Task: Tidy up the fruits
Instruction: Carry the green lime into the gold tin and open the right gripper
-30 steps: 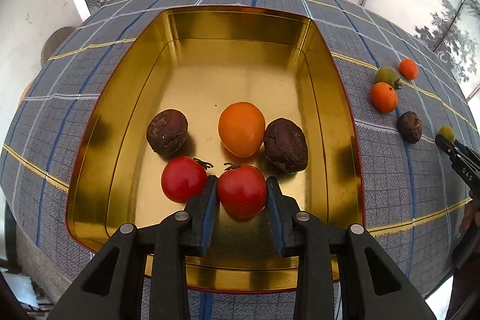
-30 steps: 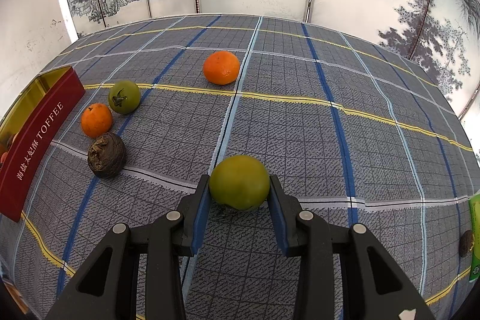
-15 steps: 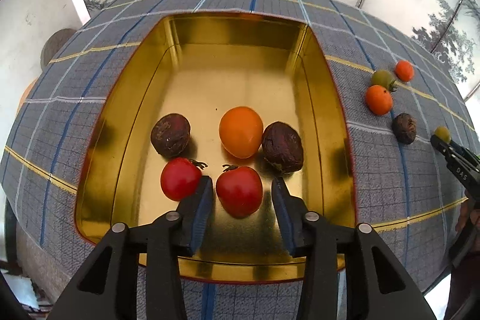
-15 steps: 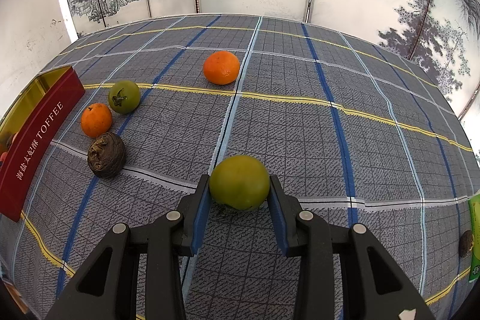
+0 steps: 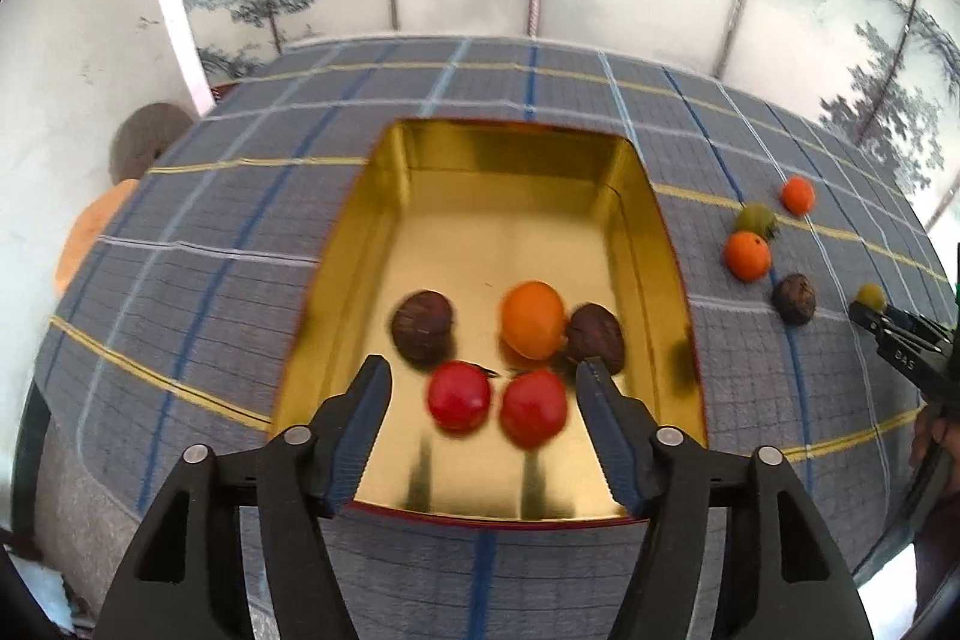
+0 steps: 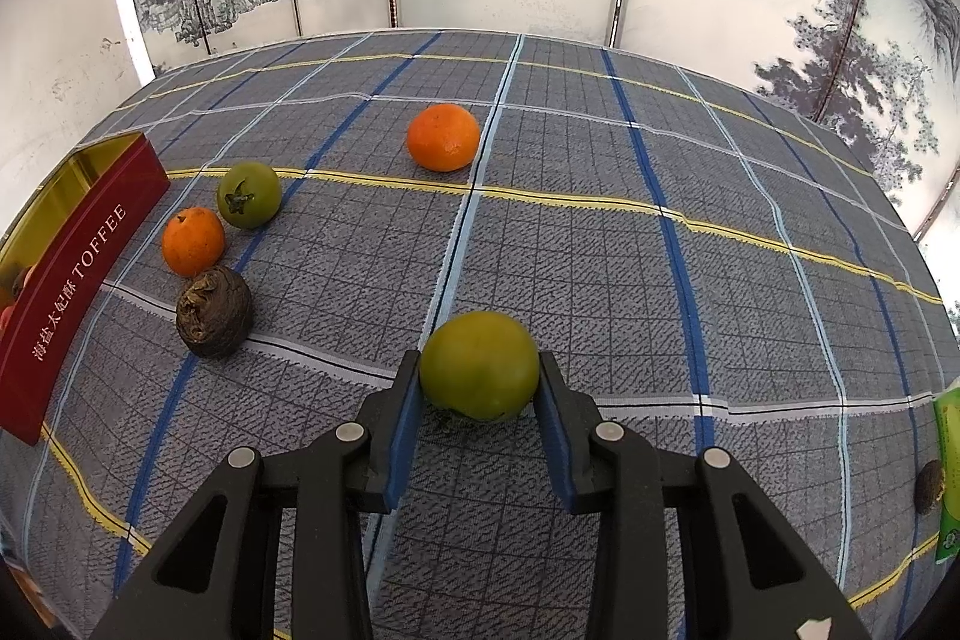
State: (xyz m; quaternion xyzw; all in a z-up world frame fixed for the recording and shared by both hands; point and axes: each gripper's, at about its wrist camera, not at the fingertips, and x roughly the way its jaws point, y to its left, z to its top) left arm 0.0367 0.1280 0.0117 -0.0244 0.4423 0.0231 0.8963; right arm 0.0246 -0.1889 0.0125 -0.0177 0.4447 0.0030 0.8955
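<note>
Left wrist: left gripper (image 5: 483,382) fingers spread wide, holding nothing (above tin (image 5: 360,244)) | right gripper (image 6: 477,385) fingers clamp green tomato (image 6: 479,365).

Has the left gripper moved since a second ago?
Yes. The left gripper has opened and pulled back and up from the gold tin; the red tomato it had clamped now lies free on the tin floor.

Two wrist fisheyes over one plaid-clothed table

The left wrist view looks steeply down from above the near edge of the gold tin (image 5: 660,244), facing the painted screen; the right wrist view sits low and close over the tablecloth (image 6: 750,292), facing the same screen. Both share the tin's right wall and the loose fruit cluster (image 5: 747,255) (image 6: 193,242) just beside it.
</note>
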